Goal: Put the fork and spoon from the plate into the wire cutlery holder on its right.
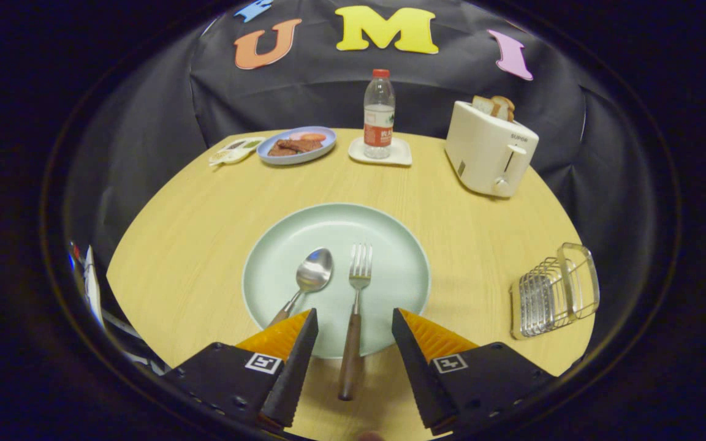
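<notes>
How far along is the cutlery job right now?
Nothing is done yet: the fork and spoon both lie on the green plate, and the wire cutlery holder on its right holds none. The gripper is open, its fingers either side of the fork's wooden handle. Both pieces remain to move.

Table: I see matt pale wood grain.
Plate: smooth, satin glaze.
Spoon, fork: shiny metal, wooden handles.
Cutlery holder: glossy wire.
</notes>
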Demonstrator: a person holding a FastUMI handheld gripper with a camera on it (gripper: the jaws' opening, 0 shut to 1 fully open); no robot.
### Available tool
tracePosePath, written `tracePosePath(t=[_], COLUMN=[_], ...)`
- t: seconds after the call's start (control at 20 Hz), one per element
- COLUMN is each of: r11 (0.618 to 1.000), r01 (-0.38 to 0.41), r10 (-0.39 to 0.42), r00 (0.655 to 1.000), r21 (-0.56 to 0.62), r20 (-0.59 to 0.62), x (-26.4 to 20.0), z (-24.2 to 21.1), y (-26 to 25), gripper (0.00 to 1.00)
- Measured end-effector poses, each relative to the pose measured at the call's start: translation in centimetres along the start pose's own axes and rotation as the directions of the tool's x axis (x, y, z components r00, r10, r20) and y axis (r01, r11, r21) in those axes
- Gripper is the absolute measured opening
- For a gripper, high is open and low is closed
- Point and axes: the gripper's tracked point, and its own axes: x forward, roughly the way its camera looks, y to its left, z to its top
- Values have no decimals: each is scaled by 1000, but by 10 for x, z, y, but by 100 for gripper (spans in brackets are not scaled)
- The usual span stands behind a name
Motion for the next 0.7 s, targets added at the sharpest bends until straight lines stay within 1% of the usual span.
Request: tracePosePath(t=[0.2, 0.3, 0.35, 0.4, 0.5, 0.55, 0.7], r11=[1000, 999, 999, 999, 997, 997, 996], r01=[14, 39, 46, 48, 64, 52, 29], r10=[-14, -39, -45, -46, -59, -45, -19], r00=[999, 996, 994, 993, 991, 992, 994], r21=[-7, -8, 6, 21, 38, 54, 84], r20=[-44, -75, -100, -106, -116, -119, -112], x=[14, 20, 21, 22, 19, 18, 4], z=[-6, -7, -9, -8, -5, -3, 7], y=[2, -2, -2, -2, -5, -3, -3], gripper=[47, 32, 19, 13, 11, 2, 1])
